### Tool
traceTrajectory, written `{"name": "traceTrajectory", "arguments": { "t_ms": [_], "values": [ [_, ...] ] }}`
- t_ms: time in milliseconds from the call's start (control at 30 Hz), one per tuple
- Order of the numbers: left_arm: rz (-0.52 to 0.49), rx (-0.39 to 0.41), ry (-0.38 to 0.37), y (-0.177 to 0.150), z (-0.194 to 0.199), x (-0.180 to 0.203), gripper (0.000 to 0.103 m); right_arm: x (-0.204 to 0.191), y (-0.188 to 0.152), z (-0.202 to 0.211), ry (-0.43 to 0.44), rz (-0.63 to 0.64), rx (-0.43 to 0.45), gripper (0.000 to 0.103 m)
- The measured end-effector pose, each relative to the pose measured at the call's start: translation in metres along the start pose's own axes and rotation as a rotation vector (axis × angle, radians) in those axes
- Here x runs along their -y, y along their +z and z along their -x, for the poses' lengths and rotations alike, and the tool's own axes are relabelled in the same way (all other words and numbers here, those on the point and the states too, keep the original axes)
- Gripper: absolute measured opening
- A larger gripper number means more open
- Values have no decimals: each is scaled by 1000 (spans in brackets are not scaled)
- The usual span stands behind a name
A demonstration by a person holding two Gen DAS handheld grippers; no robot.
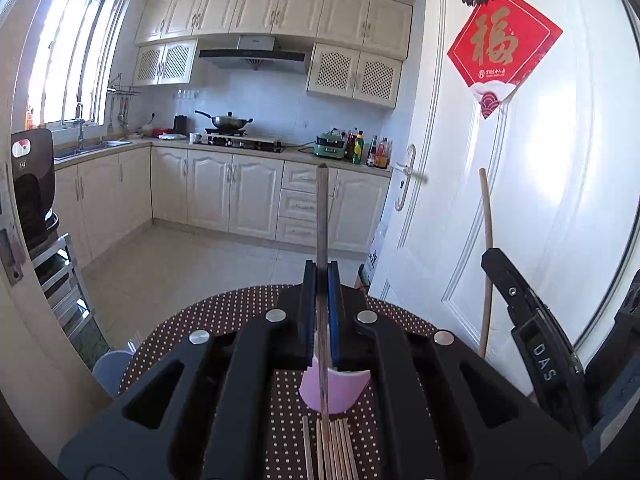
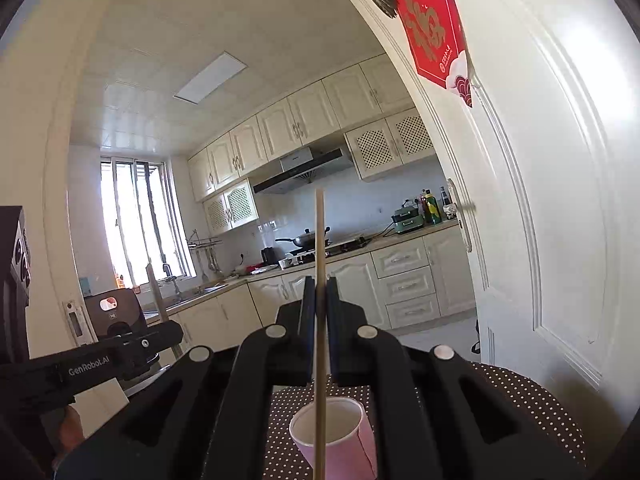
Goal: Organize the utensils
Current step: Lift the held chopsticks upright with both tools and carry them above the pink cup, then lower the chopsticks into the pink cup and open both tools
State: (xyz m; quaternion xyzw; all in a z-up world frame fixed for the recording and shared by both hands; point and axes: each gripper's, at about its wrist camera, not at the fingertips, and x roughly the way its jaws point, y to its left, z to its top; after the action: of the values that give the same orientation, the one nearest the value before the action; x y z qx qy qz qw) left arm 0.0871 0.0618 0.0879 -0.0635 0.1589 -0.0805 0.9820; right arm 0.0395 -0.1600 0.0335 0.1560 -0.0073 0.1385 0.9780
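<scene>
Left wrist view: left gripper (image 1: 322,276) is clenched on a dark chopstick (image 1: 322,216) standing upright above the pink cup (image 1: 334,390) near the dotted table's (image 1: 208,316) far edge. Right gripper (image 2: 319,292) clamps a pale chopstick (image 2: 319,236) likewise over the cup.

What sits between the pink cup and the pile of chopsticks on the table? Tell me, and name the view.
Nothing: in the left wrist view only bare dotted tablecloth separates the pink cup from the chopstick pile. The held chopstick crosses above that gap.
</scene>
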Motion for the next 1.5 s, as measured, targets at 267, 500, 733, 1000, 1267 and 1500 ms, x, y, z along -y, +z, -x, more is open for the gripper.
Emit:
{"name": "traceTrajectory", "arguments": {
  "t_ms": [267,500,733,1000,1267,1500],
  "values": [
    [-13,48,-5,22,-6,10,6,0,9,-21,5,13,53,4],
    [-37,83,-25,36,-9,18,6,3,15,-42,6,1,70,4],
    [-48,113,-23,47,-17,21,6,-2,16,-64,22,4,75,4],
    [-39,100,-9,47,-42,15,6,-2,9,-85,25,4,71,4],
    [3,2,4,28,-83,1,6,5,-11,-104,-11,2,44,4],
    [28,-44,7,19,-103,-8,6,9,-24,-114,-40,6,56,4]
  ]
}}
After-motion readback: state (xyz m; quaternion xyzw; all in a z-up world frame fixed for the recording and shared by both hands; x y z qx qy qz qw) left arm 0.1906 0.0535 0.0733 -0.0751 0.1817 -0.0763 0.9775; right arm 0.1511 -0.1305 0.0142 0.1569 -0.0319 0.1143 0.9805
